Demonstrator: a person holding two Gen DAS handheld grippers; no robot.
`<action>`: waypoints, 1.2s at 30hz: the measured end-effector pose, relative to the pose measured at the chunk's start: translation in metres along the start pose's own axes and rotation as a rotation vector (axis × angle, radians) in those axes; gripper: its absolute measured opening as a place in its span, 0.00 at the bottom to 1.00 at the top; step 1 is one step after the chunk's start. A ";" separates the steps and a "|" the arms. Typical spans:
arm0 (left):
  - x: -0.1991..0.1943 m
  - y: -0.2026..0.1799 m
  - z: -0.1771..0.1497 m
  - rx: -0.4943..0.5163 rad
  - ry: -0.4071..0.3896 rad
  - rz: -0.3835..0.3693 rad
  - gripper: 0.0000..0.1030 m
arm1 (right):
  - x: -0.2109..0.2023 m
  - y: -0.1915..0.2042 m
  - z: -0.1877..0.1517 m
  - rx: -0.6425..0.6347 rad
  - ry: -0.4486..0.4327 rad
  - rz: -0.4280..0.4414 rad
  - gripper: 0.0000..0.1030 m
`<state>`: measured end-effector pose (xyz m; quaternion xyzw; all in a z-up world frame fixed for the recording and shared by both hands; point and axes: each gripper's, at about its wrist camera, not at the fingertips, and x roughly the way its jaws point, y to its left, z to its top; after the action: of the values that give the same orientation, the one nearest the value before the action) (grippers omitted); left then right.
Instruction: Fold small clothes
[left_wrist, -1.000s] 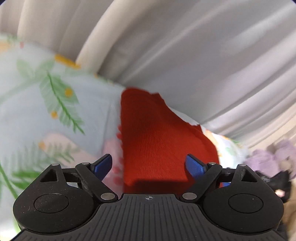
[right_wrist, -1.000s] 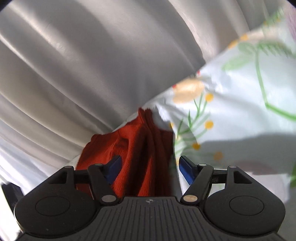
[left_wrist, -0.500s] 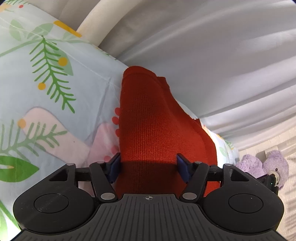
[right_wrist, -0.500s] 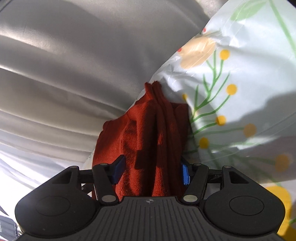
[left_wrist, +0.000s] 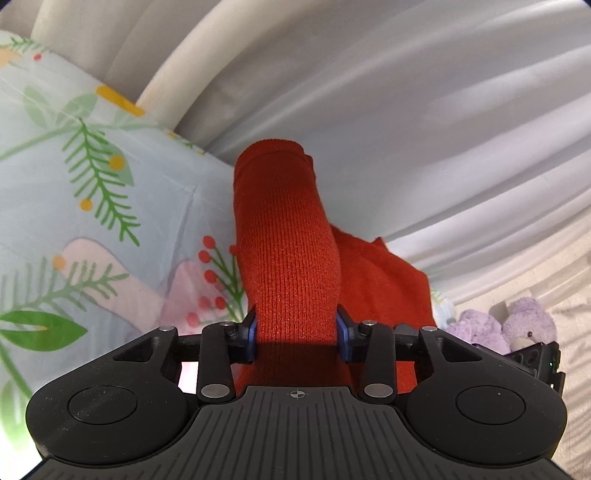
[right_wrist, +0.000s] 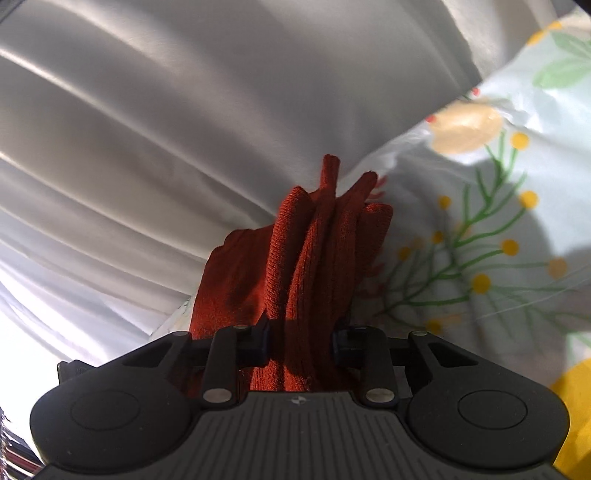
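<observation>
A red knit garment (left_wrist: 284, 236) lies on a pale blue cloth printed with leaves and berries (left_wrist: 92, 206). My left gripper (left_wrist: 297, 334) is shut on one end of it, the knit bunched into a rounded fold between the blue pads. In the right wrist view the same red garment (right_wrist: 314, 258) is gathered into upright pleats, and my right gripper (right_wrist: 301, 341) is shut on that bundle. The part of the garment under both grippers is hidden.
White curtain folds (left_wrist: 406, 110) hang right behind the garment, also in the right wrist view (right_wrist: 166, 129). A purple plush toy (left_wrist: 517, 325) and a dark device (left_wrist: 535, 362) sit at the right. The printed cloth (right_wrist: 498, 240) spreads to the right.
Both grippers went from open around the red garment to shut on it. The knit has bunched up into folds between the pads.
</observation>
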<state>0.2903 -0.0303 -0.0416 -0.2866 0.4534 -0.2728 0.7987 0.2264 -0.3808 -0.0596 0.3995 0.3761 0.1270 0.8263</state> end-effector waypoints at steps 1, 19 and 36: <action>-0.009 -0.001 0.000 0.004 -0.006 0.001 0.41 | 0.001 0.008 -0.002 -0.011 0.009 0.009 0.26; -0.128 0.042 -0.061 0.135 -0.239 0.420 0.50 | 0.035 0.049 -0.051 0.006 -0.018 -0.171 0.47; -0.109 0.038 -0.129 0.344 -0.155 0.600 0.62 | 0.013 0.049 -0.159 0.239 0.039 0.027 0.19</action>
<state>0.1354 0.0441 -0.0612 -0.0216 0.4030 -0.0761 0.9118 0.1253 -0.2525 -0.0927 0.4975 0.3990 0.1001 0.7637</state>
